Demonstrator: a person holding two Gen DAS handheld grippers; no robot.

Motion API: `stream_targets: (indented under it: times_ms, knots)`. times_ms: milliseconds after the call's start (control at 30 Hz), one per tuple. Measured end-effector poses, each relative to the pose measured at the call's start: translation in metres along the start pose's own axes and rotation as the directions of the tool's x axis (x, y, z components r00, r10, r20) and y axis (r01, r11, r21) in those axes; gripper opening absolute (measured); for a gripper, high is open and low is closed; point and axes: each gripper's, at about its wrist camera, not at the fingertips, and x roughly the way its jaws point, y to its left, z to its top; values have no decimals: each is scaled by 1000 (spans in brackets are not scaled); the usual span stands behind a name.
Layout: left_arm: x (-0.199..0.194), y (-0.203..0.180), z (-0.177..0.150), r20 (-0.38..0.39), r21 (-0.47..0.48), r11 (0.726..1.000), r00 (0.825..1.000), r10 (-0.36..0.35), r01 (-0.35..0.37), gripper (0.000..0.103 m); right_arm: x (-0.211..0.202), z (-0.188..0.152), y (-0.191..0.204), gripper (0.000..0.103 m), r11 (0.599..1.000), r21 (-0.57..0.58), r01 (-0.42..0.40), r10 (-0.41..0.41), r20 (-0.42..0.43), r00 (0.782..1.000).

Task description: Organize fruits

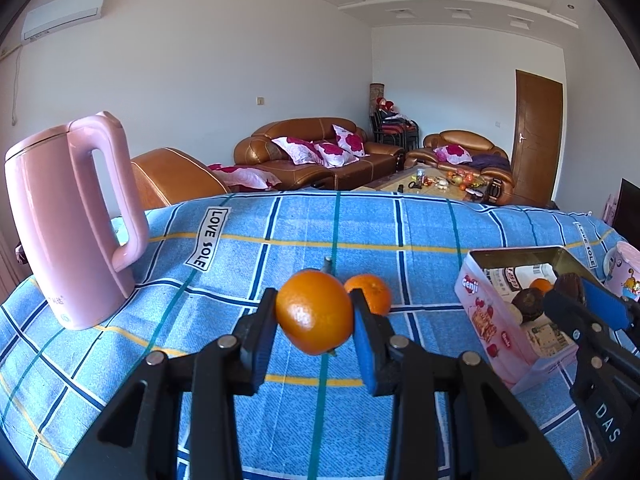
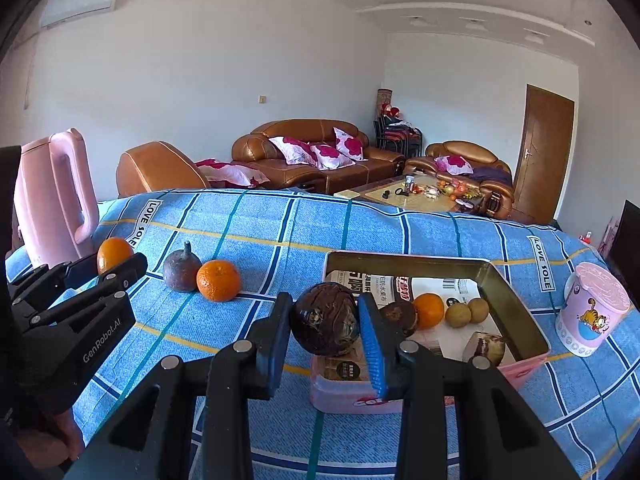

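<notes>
Between my left tongs [image 1: 314, 314], low in frame, an orange [image 1: 315, 312] sits pinched; my right tongs [image 2: 324, 326] pinch a dark fruit [image 2: 325, 325] over the tin [image 2: 516, 300].

You have: pink kettle [image 1: 68, 220] upright on checked cloth [image 1: 360, 224]; cartoon cup [image 2: 592, 312] far right; brown sofa [image 1: 316, 152], coffee table [image 2: 416, 194], door [image 1: 538, 136] beyond.

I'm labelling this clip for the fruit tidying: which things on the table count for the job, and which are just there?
Job:
- left gripper gripping round orange
- right gripper gripping dark brown wrinkled fruit
- loose orange
- purple fruit
- pink rectangular tin

Lying about:
- pink kettle
- pink cartoon cup
</notes>
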Motion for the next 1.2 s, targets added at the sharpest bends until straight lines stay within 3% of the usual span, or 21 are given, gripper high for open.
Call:
stream_targets:
  times_ms: [767, 1200]
  knots:
    - [-5, -70, -1, 5, 43, 996, 997, -74, 73, 37, -10, 0, -66, 36, 995, 13, 99, -100, 44, 994]
    - [-6, -98, 3, 24, 46, 992, 992, -120, 119, 37, -9, 2, -119, 36, 982, 82, 169, -173, 44, 984]
